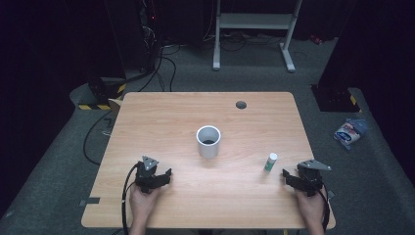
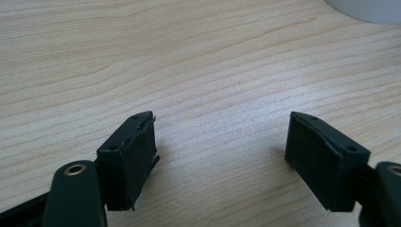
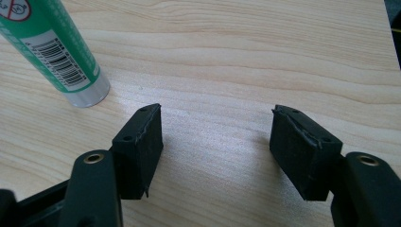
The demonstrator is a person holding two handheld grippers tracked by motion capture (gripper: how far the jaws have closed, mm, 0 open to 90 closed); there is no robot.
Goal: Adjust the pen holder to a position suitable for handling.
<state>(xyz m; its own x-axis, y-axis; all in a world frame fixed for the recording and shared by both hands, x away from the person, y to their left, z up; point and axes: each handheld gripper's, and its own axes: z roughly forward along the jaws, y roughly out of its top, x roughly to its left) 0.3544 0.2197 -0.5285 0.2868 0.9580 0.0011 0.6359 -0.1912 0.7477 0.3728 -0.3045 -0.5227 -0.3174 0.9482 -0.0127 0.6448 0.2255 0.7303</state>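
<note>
The green tube (image 1: 270,162) with a white cap stood upright at the lower right of the high view, on the desk (image 1: 161,117), just left of the right gripper (image 1: 289,176) and apart from it. In the right gripper view the tube (image 3: 56,56) rose at the upper left, beyond the left jaw and outside the gap, with bare wood between the two jaws. The right gripper (image 3: 215,142) was spread wide and held nothing. It lay close to the desk's right edge and near the front edge.

Left of the tube, past a strip of open wood, the white cup (image 1: 208,141) stood at the middle of the desk, clear on all sides. Its base showed at the upper right corner of the left gripper view (image 2: 373,9).

The left gripper (image 1: 165,177) sat at the lower left of the high view, jaws wide and empty (image 2: 220,151), with open wood ahead of it up to the cup. A dark round hole (image 1: 241,105) lay near the desk's far edge.
</note>
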